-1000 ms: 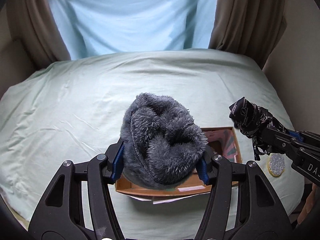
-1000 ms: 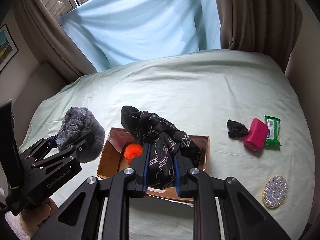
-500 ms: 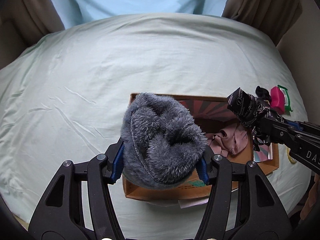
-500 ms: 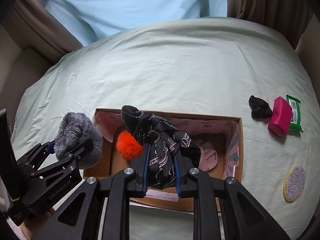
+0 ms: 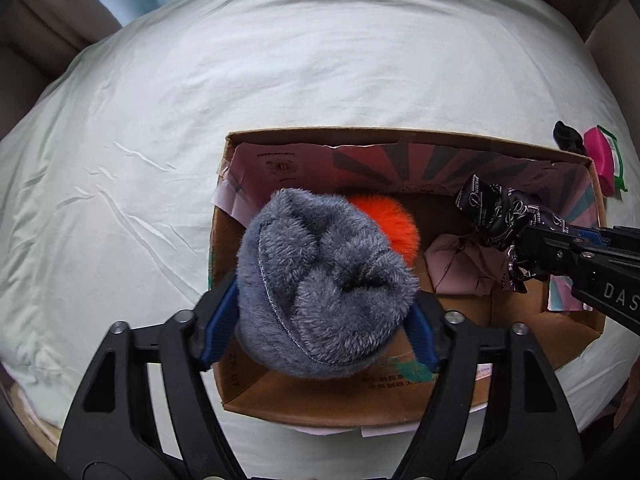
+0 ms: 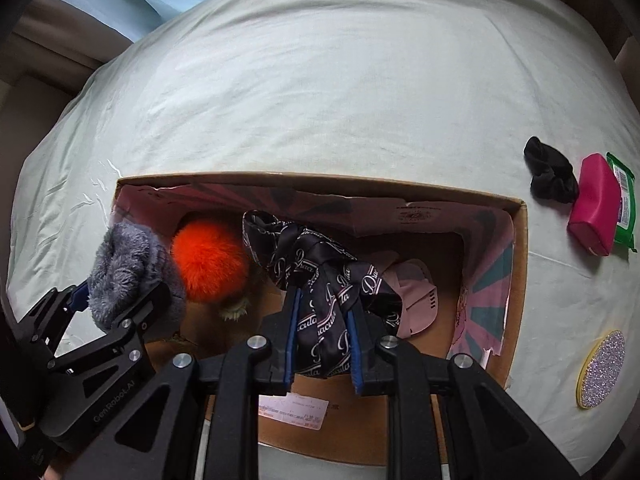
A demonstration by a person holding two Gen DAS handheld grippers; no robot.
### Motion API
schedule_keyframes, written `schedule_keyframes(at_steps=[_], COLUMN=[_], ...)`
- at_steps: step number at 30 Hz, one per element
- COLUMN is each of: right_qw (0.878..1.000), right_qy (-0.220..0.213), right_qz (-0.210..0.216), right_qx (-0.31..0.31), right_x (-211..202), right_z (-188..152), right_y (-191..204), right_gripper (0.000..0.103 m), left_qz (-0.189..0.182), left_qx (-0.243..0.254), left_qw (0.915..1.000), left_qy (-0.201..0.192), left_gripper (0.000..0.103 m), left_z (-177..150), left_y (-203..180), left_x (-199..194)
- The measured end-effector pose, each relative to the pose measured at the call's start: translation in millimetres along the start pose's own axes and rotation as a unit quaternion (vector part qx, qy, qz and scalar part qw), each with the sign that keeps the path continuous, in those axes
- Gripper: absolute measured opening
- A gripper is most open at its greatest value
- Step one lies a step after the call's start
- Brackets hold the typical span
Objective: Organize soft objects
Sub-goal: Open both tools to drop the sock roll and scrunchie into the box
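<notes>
- Grey fluffy plush bundle [image 5: 324, 284] sits between the blue pads of the left gripper [image 5: 320, 332], over the left end of the open brown cardboard box [image 5: 400, 136] that rests on the pale green bedsheet [image 5: 200, 120].
- The left gripper points steeply down into the box; its black frame fills the bottom of its own view and shows at lower left in the right wrist view [image 6: 120, 300].
- The plush is thick and shaggy, folded on itself, with a thin stitched seam along one edge.
- The left gripper's jaws have just been opening and now stand wide; the plush is between them, and the pads look to be at its sides without squeezing it.
- A bright orange fur pompom [image 6: 210, 260] lies in the box just behind the plush.
- The black satin scarf with white script lettering [image 6: 320, 292] hangs bunched over the middle of the box, above a pale pink folded cloth item [image 6: 412, 296] on the box floor.
- The right gripper [image 6: 322, 344] also tilts steeply down, its jaws nearly together and clamped on the scarf.
- On the sheet to the right of the box lie a black scrunchie [image 6: 550, 178], a magenta pouch [image 6: 594, 204] touching a green wipes packet [image 6: 622, 200], and nearer, a round glittery silver disc with a yellow rim [image 6: 602, 368].
</notes>
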State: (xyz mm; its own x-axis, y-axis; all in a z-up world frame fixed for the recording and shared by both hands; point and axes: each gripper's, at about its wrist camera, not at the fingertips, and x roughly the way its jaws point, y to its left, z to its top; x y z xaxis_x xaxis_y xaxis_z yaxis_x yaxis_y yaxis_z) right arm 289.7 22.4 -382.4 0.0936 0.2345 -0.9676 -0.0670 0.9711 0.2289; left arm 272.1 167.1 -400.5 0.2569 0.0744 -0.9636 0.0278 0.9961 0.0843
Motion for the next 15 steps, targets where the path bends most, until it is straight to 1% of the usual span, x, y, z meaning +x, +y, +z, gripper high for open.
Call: schedule_keyframes(at_steps=[1,2,3,4,5,6,9,12,15], right_qw=[1.000,1.000,1.000,0.999,0.999,0.999,1.000,0.999,0.999], right_qy=[0.013,0.022,0.025,0.021,0.015,0.011,0.017,0.013,0.010], right_qz=[-0.006,-0.008,-0.001,0.014,0.024,0.028,0.015,0.022,0.024], right_qx=[0.002,0.006,0.014,0.022,0.027,0.030,0.018,0.021,0.018], right_x=[4,7,9,9,8,6,3,-2,-9], right_z=[3,6,8,9,9,10,11,10,8], right_y=[-1,-2,-5,-8,-11,-11,-9,-7,-6], right_gripper=[0.026,0.042,0.074,0.091,0.103,0.103,0.103,0.103,0.103], left_qz=[-0.003,-0.010,-0.013,-0.011,-0.009,-0.006,-0.001,-0.006,-0.009], left_qx=[0.006,0.014,0.020,0.028,0.037,0.046,0.059,0.053,0.049], left_qw=[1.0000,0.9998,0.9996,0.9994,0.9991,0.9987,0.9980,0.9982,0.9985], left_qy=[0.004,0.010,0.013,0.016,0.018,0.018,0.022,0.027,0.022], left_gripper=[0.103,0.103,0.103,0.103,0.103,0.103,0.103,0.103,0.103], left_z=[1,1,0,-2,-3,-5,-8,-9,-10], left_y=[-2,-4,-6,-9,-12,-14,-18,-17,-15], left_x=[0,1,2,1,1,0,-1,-3,-8])
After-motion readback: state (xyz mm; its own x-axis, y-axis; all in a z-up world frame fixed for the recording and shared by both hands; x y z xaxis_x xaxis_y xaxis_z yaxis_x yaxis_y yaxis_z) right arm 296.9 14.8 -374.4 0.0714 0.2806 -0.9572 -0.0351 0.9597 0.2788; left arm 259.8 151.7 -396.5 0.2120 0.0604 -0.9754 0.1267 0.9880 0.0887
